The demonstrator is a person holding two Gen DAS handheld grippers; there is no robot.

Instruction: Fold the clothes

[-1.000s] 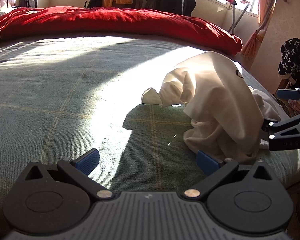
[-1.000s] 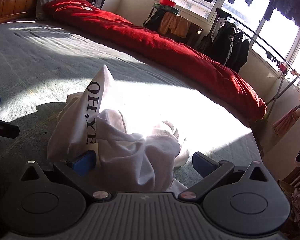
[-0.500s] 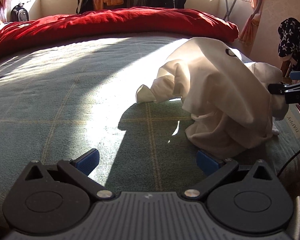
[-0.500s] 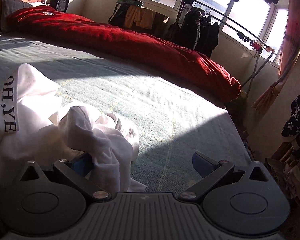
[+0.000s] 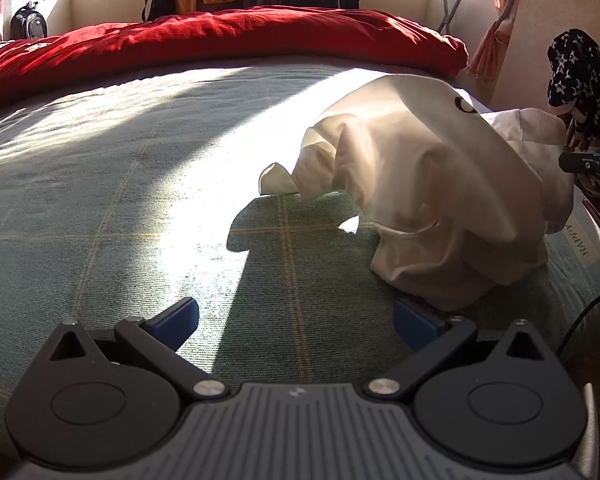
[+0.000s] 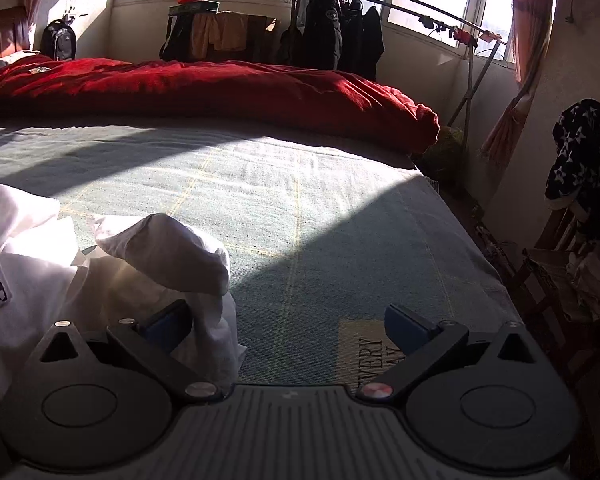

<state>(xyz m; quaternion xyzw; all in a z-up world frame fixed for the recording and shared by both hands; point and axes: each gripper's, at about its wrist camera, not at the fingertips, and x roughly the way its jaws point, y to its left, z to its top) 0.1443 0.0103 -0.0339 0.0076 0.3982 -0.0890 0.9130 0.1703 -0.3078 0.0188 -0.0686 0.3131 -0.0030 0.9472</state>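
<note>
A crumpled white garment (image 5: 432, 196) with black lettering lies heaped on the green checked bedspread (image 5: 140, 208), right of centre in the left wrist view. My left gripper (image 5: 296, 322) is open just above the bedspread, its right fingertip close to the heap's near edge. In the right wrist view the same white garment (image 6: 100, 264) fills the lower left. My right gripper (image 6: 288, 322) is open, and a fold of cloth drapes around its left finger (image 6: 166, 326). The right gripper's finger (image 5: 588, 165) shows at the right edge of the left wrist view, beside the heap.
A red duvet (image 6: 204, 88) is rolled along the bed's far side. Behind it stand a clothes rack with dark jackets (image 6: 340, 32), a backpack (image 6: 58, 42) and windows. At the right, a chair (image 6: 560, 248) with a star-print garment (image 6: 584, 148) stands beyond the bed's edge.
The right gripper has swung rightward off the heap, so the garment now sits at its left. The left wrist view has shifted slightly; the heap has slumped lower.
</note>
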